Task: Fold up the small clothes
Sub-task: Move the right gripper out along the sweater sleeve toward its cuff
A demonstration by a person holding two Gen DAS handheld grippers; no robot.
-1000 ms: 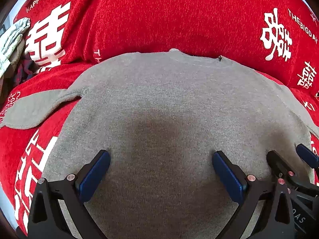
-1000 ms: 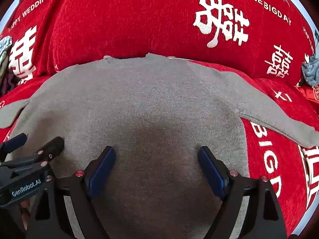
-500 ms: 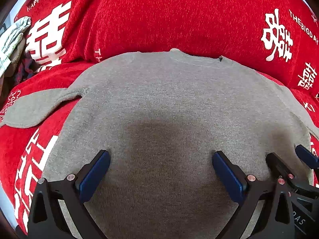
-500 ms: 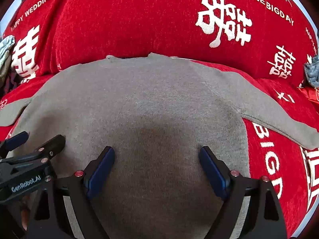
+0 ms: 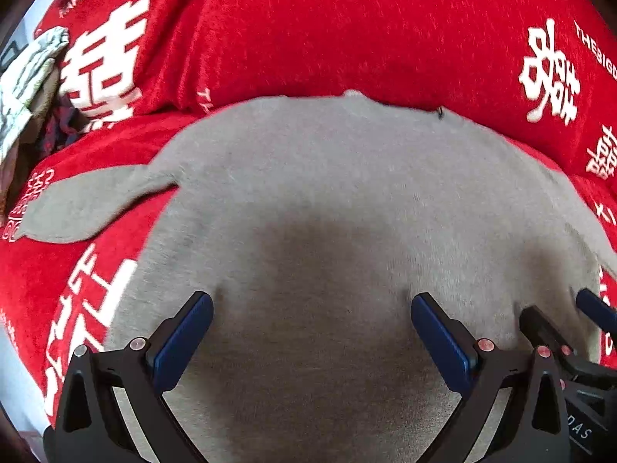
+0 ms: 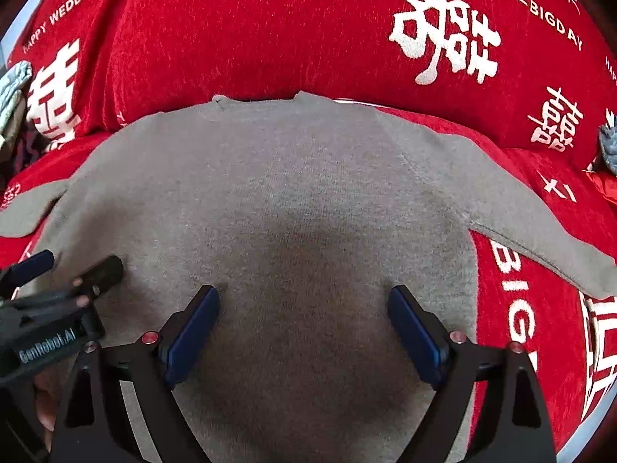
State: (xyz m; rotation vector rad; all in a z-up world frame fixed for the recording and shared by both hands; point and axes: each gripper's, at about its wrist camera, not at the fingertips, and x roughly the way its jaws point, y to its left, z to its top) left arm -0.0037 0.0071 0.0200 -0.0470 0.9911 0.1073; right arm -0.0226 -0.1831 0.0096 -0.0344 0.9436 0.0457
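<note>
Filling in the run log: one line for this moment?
grey sweater: flat, unfolded | left gripper: open above it | right gripper: open above it

1. On the red plush cover with white printing (image 6: 270,38), I read "HAPPY WEDDING" in small white capitals near its upper left corner.
2. Toward the same cover's upper right, "THE BIGDAY" runs beside a large white double-happiness character.
3. Lower right on the cover, I make out "BIG" in white capitals running downward; more white characters sit around it.
4. The black body of the left gripper (image 6: 69,270), at the cover's lower left, carries white lettering "GenRobot.AI".
5. In my left wrist view, the right gripper (image 5: 570,308) shows only "DAS".
</note>
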